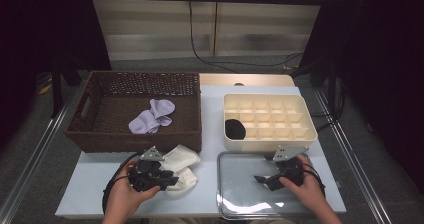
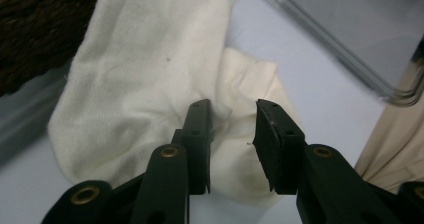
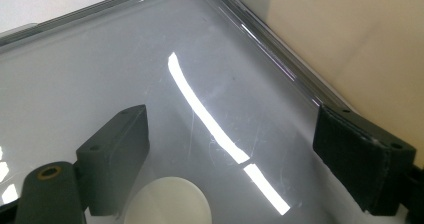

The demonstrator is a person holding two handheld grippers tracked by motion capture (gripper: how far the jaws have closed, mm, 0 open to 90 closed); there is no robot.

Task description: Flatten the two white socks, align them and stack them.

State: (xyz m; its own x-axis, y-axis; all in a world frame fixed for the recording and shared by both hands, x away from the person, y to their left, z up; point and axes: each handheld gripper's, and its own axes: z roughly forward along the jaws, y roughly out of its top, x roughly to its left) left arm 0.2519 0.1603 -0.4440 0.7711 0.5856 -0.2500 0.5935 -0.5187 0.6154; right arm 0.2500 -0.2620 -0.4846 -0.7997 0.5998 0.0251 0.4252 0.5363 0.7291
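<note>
- Where the cream sock [image 2: 150, 84] lies crumpled on the pale surface [image 1: 100, 194], just in front of the wicker basket [image 1: 100, 134], we see our left tool [image 2: 232, 129] over its folds, jaws a little apart with cloth between them, not clamped.
- Beside it our right tool [image 3: 230, 134] hangs wide open over the metal tray [image 1: 240, 199], gripping nothing.
- Behind the tray sits the cream divided organiser [image 1: 300, 134], one near-left cell holding a black sock [image 1: 234, 129].
- Inside the basket lies a lilac sock [image 1: 151, 116].
</note>
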